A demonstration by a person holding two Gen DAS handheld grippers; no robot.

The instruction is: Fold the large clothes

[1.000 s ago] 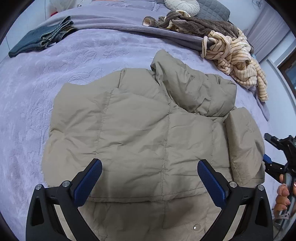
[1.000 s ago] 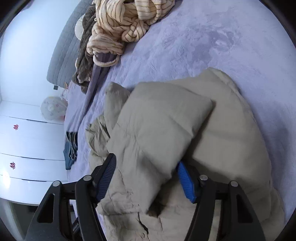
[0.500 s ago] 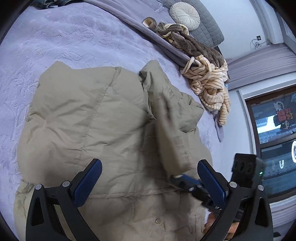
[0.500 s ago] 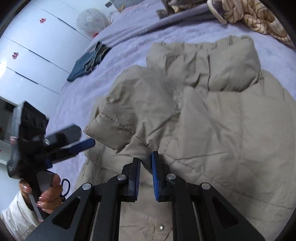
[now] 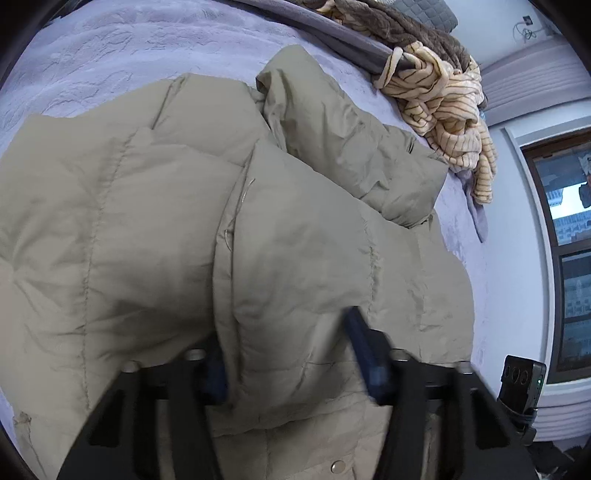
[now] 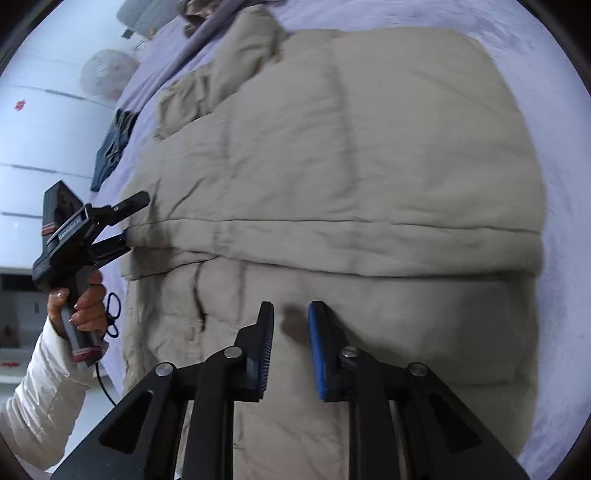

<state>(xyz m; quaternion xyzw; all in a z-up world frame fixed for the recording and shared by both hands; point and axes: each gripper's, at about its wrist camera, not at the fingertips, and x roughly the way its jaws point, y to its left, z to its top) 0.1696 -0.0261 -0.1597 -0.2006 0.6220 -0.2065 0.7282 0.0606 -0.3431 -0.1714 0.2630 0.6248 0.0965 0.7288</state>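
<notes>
Striped cream garment heaped beside brown blanket; dark folded clothes on lavender bedspread.

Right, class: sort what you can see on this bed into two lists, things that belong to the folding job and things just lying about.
Part of the job:
- jacket
- left gripper, jaws around a sleeve fold
- right gripper, open over the jacket

Just lying about:
- striped garment
- brown throw
- dark jeans
- bed

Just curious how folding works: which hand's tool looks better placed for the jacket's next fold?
Probably the left tool: it straddles a puffy fold of the jacket, ready to pinch. The right tool hovers above the fabric, holding nothing.
</notes>
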